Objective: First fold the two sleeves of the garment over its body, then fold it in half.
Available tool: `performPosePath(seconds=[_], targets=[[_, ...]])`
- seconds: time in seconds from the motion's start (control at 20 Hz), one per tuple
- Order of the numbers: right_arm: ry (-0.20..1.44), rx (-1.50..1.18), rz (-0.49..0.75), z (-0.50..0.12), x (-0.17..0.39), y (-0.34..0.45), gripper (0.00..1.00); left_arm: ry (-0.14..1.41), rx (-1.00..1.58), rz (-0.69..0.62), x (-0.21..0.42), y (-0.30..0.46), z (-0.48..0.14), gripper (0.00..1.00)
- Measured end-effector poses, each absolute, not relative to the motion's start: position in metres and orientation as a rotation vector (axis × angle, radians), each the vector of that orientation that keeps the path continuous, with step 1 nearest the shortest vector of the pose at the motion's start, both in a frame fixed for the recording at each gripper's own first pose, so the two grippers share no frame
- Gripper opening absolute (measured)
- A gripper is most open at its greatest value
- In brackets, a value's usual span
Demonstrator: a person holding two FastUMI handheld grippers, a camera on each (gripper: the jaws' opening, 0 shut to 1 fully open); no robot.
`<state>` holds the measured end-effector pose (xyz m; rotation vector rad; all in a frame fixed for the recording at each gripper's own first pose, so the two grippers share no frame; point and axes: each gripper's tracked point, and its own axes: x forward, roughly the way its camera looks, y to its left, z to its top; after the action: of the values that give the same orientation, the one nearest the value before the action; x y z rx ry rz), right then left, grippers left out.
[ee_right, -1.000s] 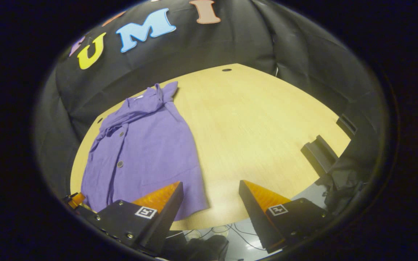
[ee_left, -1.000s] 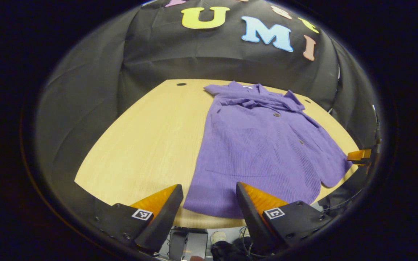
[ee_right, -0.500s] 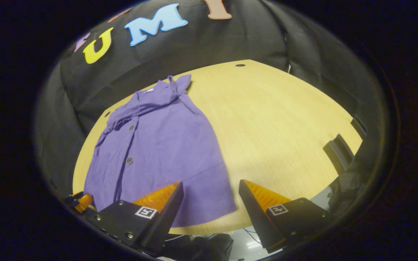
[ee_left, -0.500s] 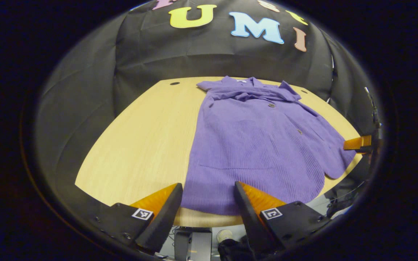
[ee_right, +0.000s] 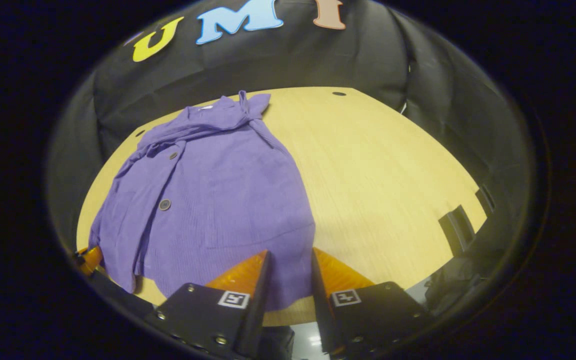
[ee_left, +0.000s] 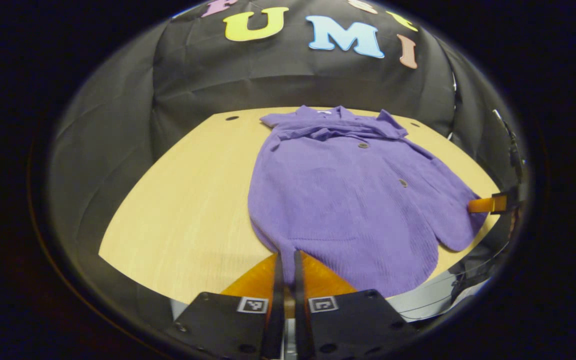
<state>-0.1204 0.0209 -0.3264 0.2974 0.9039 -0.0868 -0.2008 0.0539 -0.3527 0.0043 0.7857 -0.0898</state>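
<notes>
A purple buttoned garment [ee_left: 358, 200] lies flat on the wooden table [ee_left: 188, 200], collar at the far side and both sleeves folded across its upper body. My left gripper [ee_left: 286, 257] is shut on the garment's near hem corner, where the fabric bunches into its tips. In the right gripper view the garment [ee_right: 218, 190] covers the left part of the table [ee_right: 383, 165]. My right gripper [ee_right: 290, 257] straddles the other near hem corner, jaws narrowed with a gap still between them. The right gripper's fingertip [ee_left: 485, 204] shows at the garment's far right edge.
Black cloth walls close in the table on three sides. A dark block [ee_right: 455, 227] sits at the table's right edge. Small cable holes [ee_left: 231, 118] [ee_right: 339, 93] mark the far corners. Bare wood lies left of the garment in the left gripper view.
Both grippers moved forward onto the near hem. The left one went from wide open to shut on the hem corner. The right one's jaws narrowed around the other corner.
</notes>
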Motion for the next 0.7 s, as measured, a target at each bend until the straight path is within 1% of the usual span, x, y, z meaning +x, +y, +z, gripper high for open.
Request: performPosePath(seconds=[0.05,0.1,0.15,0.2,0.25,0.3,0.35,0.4,0.55,0.7], targets=[[0.885,0.346,-0.103,-0.327,-0.119,0.021,0.13,0.788,0.005,-0.081,-0.201,0.054,-0.353,0.14],[0.898,0.376,-0.076,-0.326,-0.119,0.031,0.12,0.795,0.005,-0.070,-0.202,0.054,-0.353,0.15],[0.888,0.404,-0.049,-0.323,-0.117,0.033,0.07,0.805,-0.009,-0.058,-0.202,0.053,-0.353,0.14],[0.900,0.446,-0.016,-0.325,-0.117,0.037,0.07,0.821,-0.031,-0.044,-0.203,0.052,-0.353,0.14],[0.908,0.490,0.020,-0.324,-0.119,0.041,0.04,0.842,-0.061,-0.029,-0.205,0.050,-0.352,0.15],[0.912,0.516,0.042,-0.322,-0.123,0.040,0.04,0.855,-0.091,-0.010,-0.205,0.049,-0.350,0.14],[0.902,0.532,0.052,-0.318,-0.124,0.036,0.05,0.863,-0.108,0.036,-0.204,0.053,-0.350,0.14],[0.886,0.555,0.062,-0.311,-0.124,0.032,0.04,0.865,-0.138,0.054,-0.202,0.052,-0.343,0.07],[0.824,0.631,0.103,-0.283,-0.113,0.023,0.04,0.816,-0.200,0.076,-0.193,0.045,-0.311,0.06],[0.768,0.669,0.143,-0.251,-0.094,0.019,0.04,0.727,-0.180,0.065,-0.173,0.042,-0.269,0.07]])
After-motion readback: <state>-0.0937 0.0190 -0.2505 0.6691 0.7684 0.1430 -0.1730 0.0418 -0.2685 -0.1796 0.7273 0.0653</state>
